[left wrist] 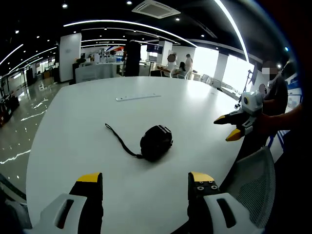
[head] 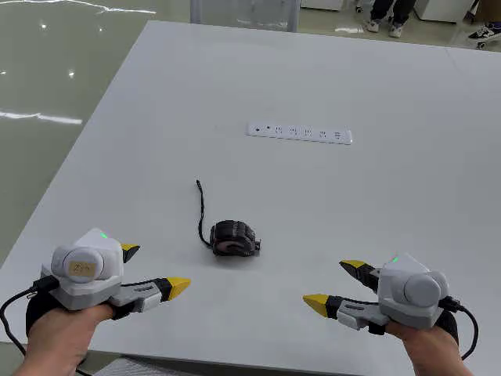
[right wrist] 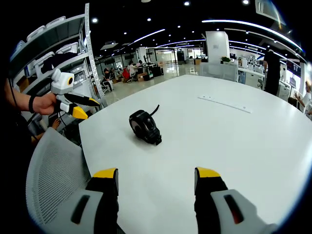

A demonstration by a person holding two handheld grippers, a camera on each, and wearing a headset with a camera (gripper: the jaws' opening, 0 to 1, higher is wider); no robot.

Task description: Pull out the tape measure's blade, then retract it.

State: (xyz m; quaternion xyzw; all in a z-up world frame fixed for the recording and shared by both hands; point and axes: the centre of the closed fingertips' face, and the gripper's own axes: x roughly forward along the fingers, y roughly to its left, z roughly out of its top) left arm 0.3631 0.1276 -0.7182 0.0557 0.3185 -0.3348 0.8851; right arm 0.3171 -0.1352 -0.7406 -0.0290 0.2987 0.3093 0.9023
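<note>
Open-plan office space with bright ceiling strips is stretching out behind a wide white worktop (head: pixel 313 78), and glossy floor (head: pixel 47 94) is showing past its left edge. A white power strip (head: pixel 300 133) is lying flat toward the middle of the worktop, well beyond everything else on it.

Closer to the near edge, the dark tape measure (head: pixel 233 238) is resting on the bare surface, and its thin black strap (head: pixel 201 205) is trailing away toward the far edge. It is sitting between the two grippers and a little farther in than either, touching neither.

The left gripper (head: pixel 156 266) is hovering near the near left corner, with the left hand (head: pixel 59 333) wrapping its body from below. Its yellow-tipped jaws are standing wide apart and pointing inward across the worktop, toward the tape measure's side. The right gripper (head: pixel 332 283) is hovering by the near edge on the other side, with the right hand (head: pixel 427 345) gripping it. Its jaws are also standing apart, pointing back toward the left. In both gripper views the tape measure is lying ahead of the spread jaws, and a grey mesh chair back (right wrist: pixel 53 170) is showing below the worktop's edge.
</note>
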